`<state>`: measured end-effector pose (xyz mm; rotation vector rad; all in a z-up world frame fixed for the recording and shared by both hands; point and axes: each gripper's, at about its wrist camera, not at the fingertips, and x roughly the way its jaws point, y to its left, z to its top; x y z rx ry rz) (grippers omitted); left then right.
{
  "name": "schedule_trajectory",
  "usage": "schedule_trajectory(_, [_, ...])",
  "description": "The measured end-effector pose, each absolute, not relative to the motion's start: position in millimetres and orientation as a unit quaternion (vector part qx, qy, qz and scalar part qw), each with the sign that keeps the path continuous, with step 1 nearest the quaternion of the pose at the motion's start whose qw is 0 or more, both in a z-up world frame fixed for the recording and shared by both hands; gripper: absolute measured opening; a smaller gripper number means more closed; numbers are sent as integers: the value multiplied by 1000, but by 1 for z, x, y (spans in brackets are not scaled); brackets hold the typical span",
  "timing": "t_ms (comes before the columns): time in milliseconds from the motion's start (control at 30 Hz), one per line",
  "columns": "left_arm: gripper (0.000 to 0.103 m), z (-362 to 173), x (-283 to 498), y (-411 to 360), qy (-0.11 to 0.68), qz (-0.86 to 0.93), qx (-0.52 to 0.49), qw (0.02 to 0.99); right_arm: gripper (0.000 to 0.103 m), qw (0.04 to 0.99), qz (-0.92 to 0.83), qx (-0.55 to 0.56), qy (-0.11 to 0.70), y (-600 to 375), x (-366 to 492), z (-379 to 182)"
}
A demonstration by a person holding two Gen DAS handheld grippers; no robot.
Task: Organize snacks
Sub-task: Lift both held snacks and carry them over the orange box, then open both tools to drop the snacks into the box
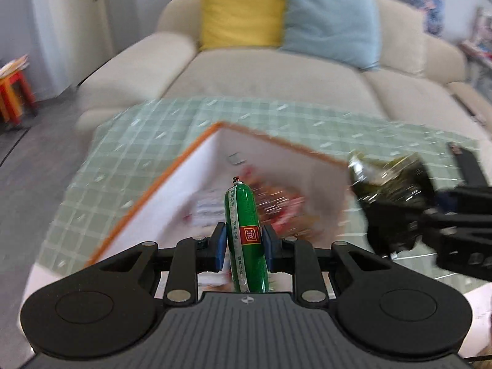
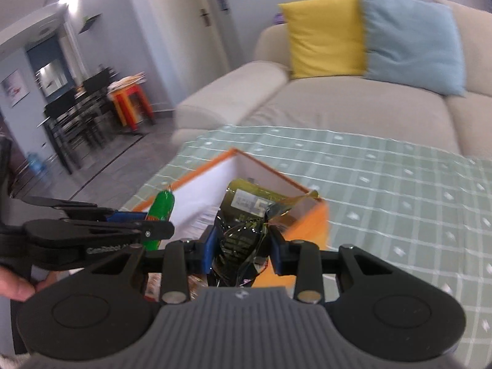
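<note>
My left gripper (image 1: pixel 243 243) is shut on a green sausage stick (image 1: pixel 244 215) with a red label, held upright above the open orange-rimmed white box (image 1: pixel 172 178). The box holds several blurred snack packets (image 1: pixel 276 203). My right gripper (image 2: pixel 243 246) is shut on a dark, shiny snack bag (image 2: pixel 246 215) and holds it over the box's (image 2: pixel 200 172) right side. In the left wrist view the right gripper (image 1: pixel 409 203) and its bag (image 1: pixel 384 175) show at the right. In the right wrist view the left gripper (image 2: pixel 144 224) and the sausage (image 2: pixel 160 212) show at the left.
The box stands on a table with a green checked cloth (image 1: pixel 307 117). A beige sofa (image 1: pixel 246 70) with a yellow cushion (image 1: pixel 243 9) and a blue cushion (image 1: pixel 329 21) is behind. A red and orange stool (image 2: pixel 132 104) and dark dining chairs (image 2: pixel 77 117) stand far left.
</note>
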<state>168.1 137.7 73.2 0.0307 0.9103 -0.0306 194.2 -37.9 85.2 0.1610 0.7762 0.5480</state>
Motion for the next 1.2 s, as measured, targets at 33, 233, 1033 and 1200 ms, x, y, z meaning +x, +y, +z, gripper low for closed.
schedule_trajectory(33, [27, 70, 172, 145, 451, -8, 16, 893, 33, 882, 272, 74, 377, -28, 200, 86])
schedule_trajectory(233, [27, 42, 184, 173, 496, 33, 29, 867, 33, 851, 295, 43, 432, 25, 225, 66])
schedule_trajectory(1033, [27, -21, 203, 172, 561, 78, 94, 819, 33, 830, 278, -113, 470, 83, 237, 5])
schedule_trajectory(1200, [31, -20, 201, 168, 555, 84, 99, 822, 33, 830, 273, -120, 471, 82, 237, 2])
